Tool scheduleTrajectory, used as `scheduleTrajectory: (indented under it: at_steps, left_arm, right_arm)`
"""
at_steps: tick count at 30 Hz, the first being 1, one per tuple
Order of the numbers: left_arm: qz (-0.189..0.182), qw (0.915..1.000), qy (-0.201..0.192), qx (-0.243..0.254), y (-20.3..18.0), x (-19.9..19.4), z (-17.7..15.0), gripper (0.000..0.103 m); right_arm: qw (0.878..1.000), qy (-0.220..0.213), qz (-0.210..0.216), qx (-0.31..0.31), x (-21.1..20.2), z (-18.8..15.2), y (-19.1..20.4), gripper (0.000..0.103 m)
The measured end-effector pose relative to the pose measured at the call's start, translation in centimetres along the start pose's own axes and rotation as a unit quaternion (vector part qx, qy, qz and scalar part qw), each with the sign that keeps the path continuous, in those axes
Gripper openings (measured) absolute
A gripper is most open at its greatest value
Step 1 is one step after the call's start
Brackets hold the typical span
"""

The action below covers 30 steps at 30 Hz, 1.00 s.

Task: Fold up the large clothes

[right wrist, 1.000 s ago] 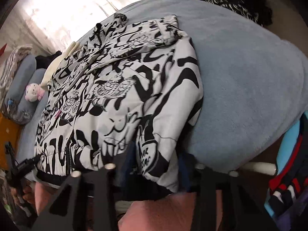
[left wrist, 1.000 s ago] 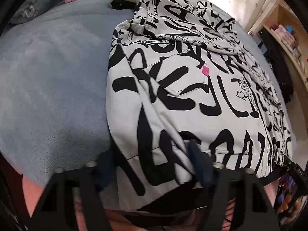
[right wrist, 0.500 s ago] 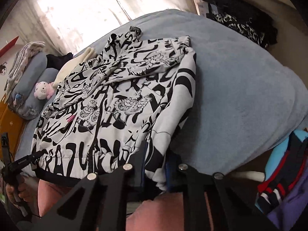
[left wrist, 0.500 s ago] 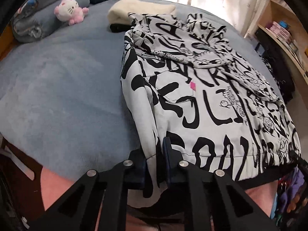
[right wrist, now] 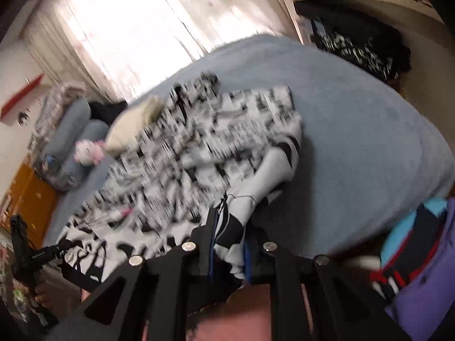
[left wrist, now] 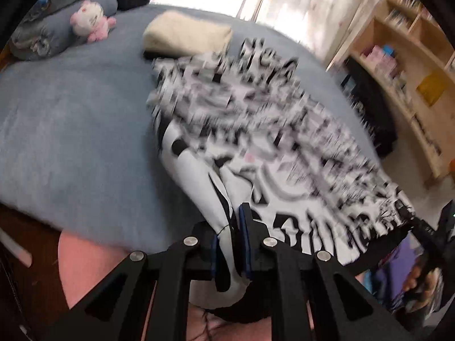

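Observation:
A large white hoodie with black graffiti print (left wrist: 256, 130) lies on a grey-blue bed (left wrist: 71, 130); it also shows in the right wrist view (right wrist: 199, 147). My left gripper (left wrist: 230, 227) is shut on the hoodie's bottom hem at its left corner and lifts it off the bed. My right gripper (right wrist: 227, 233) is shut on the hem at the right corner, also raised. The cloth between them is blurred by motion. Each gripper shows small in the other's view, the right one (left wrist: 412, 221) and the left one (right wrist: 57, 248).
A folded cream garment (left wrist: 184, 34) lies just beyond the hoodie's hood. A pink plush toy (left wrist: 91, 20) and grey pillows (left wrist: 57, 28) sit at the bed's far left. Wooden shelves (left wrist: 412, 85) stand to the right. Dark clothes (right wrist: 364, 54) are piled beside the bed.
Both grippers, shut on the hem since half a second ago, have lifted it up and forward. The views have tilted up, so more of the window and shelves shows.

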<state>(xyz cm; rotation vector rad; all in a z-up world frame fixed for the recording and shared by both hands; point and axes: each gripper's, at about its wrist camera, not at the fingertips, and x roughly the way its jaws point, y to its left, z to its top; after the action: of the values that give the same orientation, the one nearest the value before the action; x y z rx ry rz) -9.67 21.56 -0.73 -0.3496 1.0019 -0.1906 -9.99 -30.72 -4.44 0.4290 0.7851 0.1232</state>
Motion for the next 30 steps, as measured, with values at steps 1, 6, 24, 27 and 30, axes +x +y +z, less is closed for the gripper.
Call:
scheduleTrajectory:
  at_steps: [1, 6, 24, 27, 30]
  left_arm:
    - [-0.008, 0.9998, -0.018, 0.001, -0.2, -0.5, 1.6, 0.009]
    - [-0.025, 0.9969, -0.072, -0.021, -0.6, -0.4, 9.3, 0.007]
    - [-0.011, 0.9925, -0.029, -0.118, 5.2, 21.4, 29.5, 0.074]
    - [-0.001, 0.9936, -0.029, -0.109, 6.3, 22.7, 30.4, 0.076]
    - [0.017, 0.9951, -0.019, -0.096, 6.8, 24.2, 30.5, 0.076]
  right_arm:
    - [1.0, -0.014, 0.01, 0.006, 0.2, 1.4, 0.2, 0.014]
    - [0.995, -0.064, 0.05, 0.054, 1.9, 7.6, 0.5, 0.014]
    - [0.997, 0.003, 0.0, 0.078, 26.3, 24.8, 0.2, 0.045]
    - [0.998, -0.005, -0.01, 0.067, 27.8, 24.8, -0.3, 0.047]
    - [0.998, -0.002, -0.026, 0.055, 29.2, 24.9, -1.4, 0.047]
